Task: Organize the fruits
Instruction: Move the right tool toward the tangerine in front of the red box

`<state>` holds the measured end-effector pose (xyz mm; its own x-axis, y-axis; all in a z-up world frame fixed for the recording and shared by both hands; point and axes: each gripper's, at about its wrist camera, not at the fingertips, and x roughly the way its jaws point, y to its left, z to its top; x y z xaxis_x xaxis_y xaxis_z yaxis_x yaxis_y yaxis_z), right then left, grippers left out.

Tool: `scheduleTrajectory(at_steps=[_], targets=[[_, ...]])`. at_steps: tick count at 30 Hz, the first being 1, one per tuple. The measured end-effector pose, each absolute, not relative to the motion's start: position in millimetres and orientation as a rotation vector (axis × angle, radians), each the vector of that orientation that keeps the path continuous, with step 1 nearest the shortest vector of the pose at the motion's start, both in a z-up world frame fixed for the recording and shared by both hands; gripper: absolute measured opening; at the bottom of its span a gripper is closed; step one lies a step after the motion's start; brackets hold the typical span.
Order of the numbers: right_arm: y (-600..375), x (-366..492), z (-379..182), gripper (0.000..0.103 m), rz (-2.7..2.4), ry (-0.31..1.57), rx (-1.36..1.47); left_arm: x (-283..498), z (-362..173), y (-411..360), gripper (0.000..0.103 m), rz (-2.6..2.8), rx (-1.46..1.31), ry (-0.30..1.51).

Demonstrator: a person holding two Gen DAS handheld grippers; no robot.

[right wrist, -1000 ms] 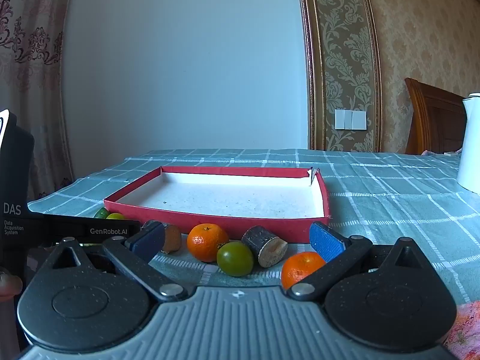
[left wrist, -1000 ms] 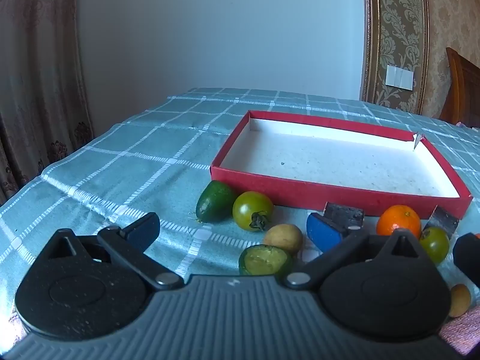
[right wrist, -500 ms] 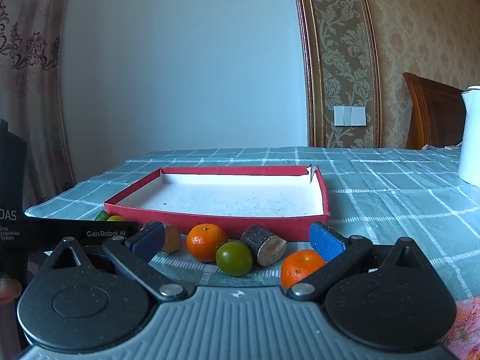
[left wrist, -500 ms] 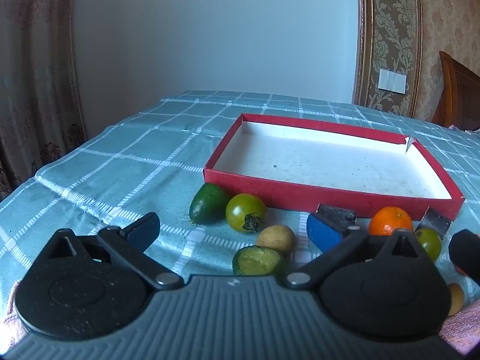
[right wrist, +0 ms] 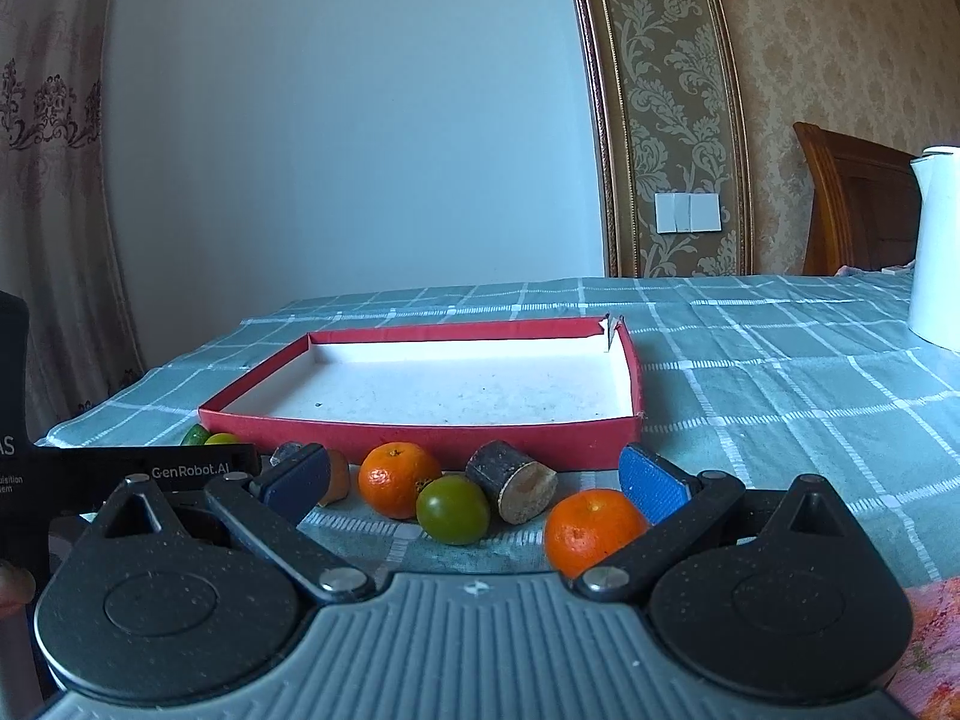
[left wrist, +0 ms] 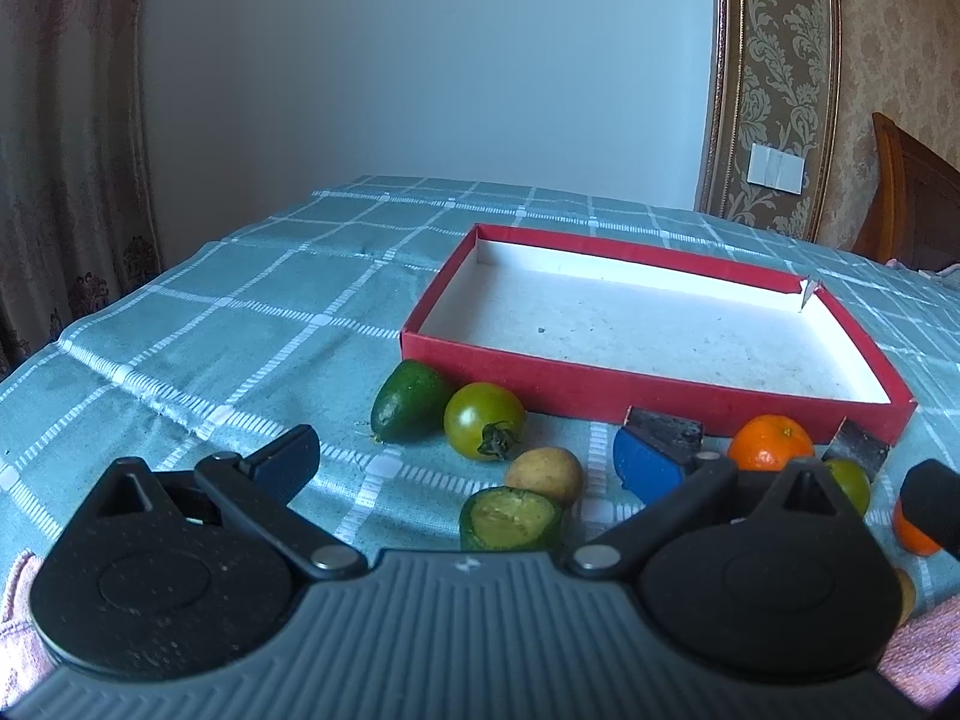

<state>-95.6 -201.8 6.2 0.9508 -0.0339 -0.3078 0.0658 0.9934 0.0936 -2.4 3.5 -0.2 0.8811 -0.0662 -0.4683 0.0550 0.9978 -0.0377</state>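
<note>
Both grippers, left (left wrist: 465, 468) and right (right wrist: 474, 483), hover with jaws spread; nothing lies in the shallow red cardboard tray (right wrist: 420, 441) yet, so next comes closing on the nearest orange mandarin (right wrist: 591, 531).

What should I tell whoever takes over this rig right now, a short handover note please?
Left gripper: open, holding nothing.
Right gripper: open, holding nothing.
Red tray sits on the checked tablecloth with nothing in it.
The fruit lies on the cloth along the tray's near side: green tomato, two oranges, cut green fruit, among others.
Done: nothing yet.
Left: move every fruit into the tray.
</note>
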Motion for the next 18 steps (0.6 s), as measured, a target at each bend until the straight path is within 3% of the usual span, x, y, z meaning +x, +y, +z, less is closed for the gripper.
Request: scheduleTrajectory(at_steps=[18], targets=[[-217.7,-108.0,22.8,0.103,-0.051,0.286,0.139,-4.4,1.3,3.7,0.103,-0.085,-0.025,0.484]])
